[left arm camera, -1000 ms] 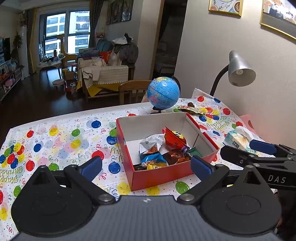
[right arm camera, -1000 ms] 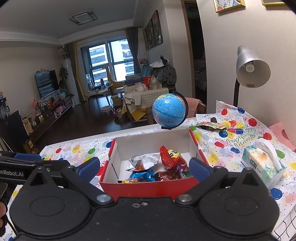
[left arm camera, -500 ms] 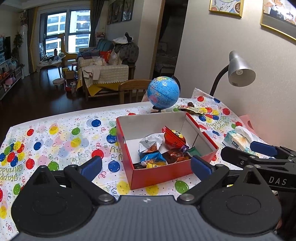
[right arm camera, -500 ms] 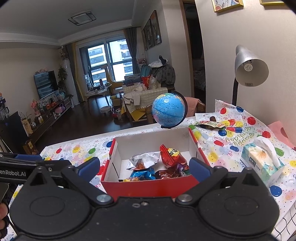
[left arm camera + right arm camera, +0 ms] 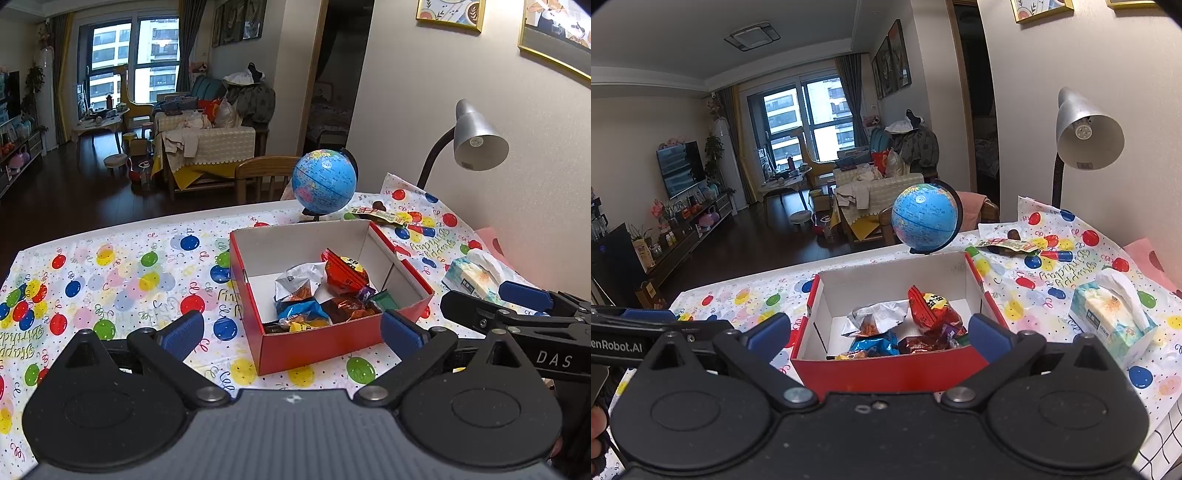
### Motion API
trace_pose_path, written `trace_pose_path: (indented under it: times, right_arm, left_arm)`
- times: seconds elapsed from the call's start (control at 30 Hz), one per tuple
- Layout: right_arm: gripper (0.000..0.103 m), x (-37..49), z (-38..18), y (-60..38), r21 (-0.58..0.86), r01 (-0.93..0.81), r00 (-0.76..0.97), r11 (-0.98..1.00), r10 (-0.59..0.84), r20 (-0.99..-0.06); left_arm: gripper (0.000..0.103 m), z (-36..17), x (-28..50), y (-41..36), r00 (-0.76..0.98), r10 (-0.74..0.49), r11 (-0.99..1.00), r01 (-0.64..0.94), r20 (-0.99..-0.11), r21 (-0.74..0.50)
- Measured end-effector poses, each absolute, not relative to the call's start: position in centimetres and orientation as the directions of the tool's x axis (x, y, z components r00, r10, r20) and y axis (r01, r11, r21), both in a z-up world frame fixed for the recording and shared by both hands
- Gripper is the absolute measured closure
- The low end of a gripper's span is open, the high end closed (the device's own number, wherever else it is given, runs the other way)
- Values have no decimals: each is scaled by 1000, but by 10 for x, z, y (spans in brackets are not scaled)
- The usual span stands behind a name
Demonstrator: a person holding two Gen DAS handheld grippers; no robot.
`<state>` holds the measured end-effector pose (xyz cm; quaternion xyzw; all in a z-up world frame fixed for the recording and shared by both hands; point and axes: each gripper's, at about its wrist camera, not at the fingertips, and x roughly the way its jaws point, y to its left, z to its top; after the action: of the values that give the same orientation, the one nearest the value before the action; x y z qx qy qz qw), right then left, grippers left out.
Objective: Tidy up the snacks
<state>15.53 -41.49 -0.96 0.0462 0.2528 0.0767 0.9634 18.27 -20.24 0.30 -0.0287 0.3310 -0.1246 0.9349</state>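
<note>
On the counter, the red cardboard box (image 5: 325, 343) holds the crinkly foil snack packets (image 5: 905, 328). Both the left gripper (image 5: 291, 328) and right gripper (image 5: 877, 334) hover before it, jaws released and empty, barely shifted since a second ago; sorting looks finished.

Right hand-held gripper (image 5: 877, 332) slightly lower (barely)

Bystanders on the balloon-print tablecloth (image 5: 122, 273)

A blue desk globe (image 5: 324, 181) stood at the far edge — beside it a grey gooseneck lamp (image 5: 1086, 129); a floral tissue box (image 5: 1112, 321) sat near the wall.
</note>
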Motion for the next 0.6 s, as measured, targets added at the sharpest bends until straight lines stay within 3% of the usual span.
trace_pose_path:
  times: [0.6]
  right_arm:
    - [0,155,-10,-416,128,-121,860,984,168,-482]
  left_arm:
    - [0,2,181,-201,749,-265,964,226,-607,-142]
